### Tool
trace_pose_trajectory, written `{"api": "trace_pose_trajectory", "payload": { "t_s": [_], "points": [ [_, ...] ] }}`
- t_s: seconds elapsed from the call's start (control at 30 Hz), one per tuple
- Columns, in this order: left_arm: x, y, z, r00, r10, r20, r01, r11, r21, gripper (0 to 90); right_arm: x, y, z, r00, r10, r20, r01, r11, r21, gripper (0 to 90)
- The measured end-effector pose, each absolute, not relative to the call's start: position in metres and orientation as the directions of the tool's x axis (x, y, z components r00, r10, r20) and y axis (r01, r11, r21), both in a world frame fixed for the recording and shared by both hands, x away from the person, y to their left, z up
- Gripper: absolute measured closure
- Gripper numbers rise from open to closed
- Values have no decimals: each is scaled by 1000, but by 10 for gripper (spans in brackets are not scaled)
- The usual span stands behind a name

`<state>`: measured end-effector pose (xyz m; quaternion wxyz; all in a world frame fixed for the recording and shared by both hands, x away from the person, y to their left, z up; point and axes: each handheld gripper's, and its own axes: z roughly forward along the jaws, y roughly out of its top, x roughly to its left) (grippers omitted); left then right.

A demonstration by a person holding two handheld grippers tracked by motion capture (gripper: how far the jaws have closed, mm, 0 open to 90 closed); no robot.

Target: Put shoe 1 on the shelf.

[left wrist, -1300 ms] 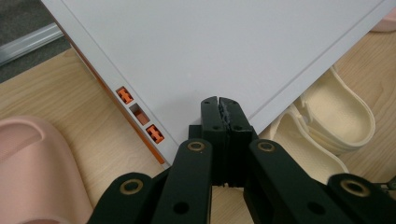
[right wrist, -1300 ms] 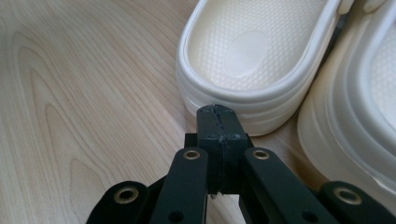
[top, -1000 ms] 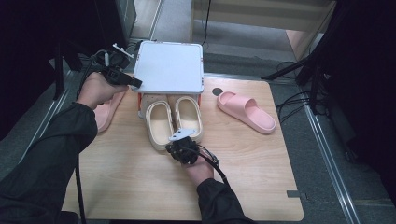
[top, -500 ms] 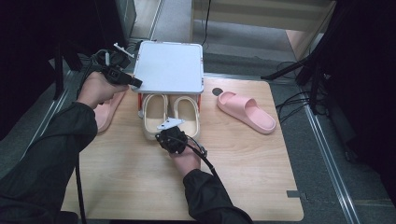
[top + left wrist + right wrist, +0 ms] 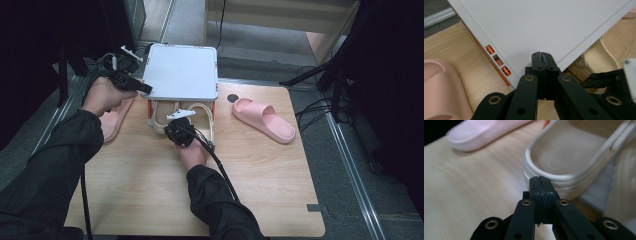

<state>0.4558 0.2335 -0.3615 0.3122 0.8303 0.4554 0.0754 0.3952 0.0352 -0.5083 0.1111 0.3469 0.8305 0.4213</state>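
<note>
High view: the left gripper [image 5: 131, 82] rests at the white lid's [image 5: 182, 70] left edge; the right gripper [image 5: 179, 131] sits over the cream slippers [image 5: 202, 120] beneath it. The table [image 5: 280, 170] lies bare in front.

Left gripper view: fingers fully closed, empty, tips against the lid's rim.

Right gripper view: fingers closed, empty, at a cream slipper's [image 5: 574, 157] heel edge.

Two pink slippers [image 5: 263, 119], two cream slippers [image 5: 202, 120], apparently one white box [image 5: 182, 71].

Lab-like recording space, wooden table [image 5: 150, 200], dark curtains, floor cables [image 5: 320, 107]
</note>
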Motion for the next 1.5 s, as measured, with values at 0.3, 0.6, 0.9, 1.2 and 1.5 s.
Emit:
{"api": "trace_pose_trajectory", "payload": {
  "t_s": [0.3, 0.6, 0.9, 1.2, 1.5],
  "points": [
    [456, 234, -362, 572, 804, -162, 711, -387, 587, 897, 412, 38, -511, -711, 697, 96, 485, 386, 785, 881],
    [456, 235, -362, 571, 804, -166, 712, -386, 586, 897, 407, 34, -507, -704, 696, 138, 519, 373, 769, 900],
    [456, 234, -361, 561, 811, -165, 718, -378, 584, 897, 376, 3, -490, -736, 665, 128, 484, 384, 786, 900],
    [457, 234, -361, 554, 814, -173, 728, -373, 575, 897, 347, -33, -488, -752, 650, 107, 465, 409, 785, 900],
    [457, 233, -360, 554, 815, -170, 727, -375, 576, 896, 337, -74, -498, -715, 682, 153, 509, 358, 783, 900]
  ]
}}
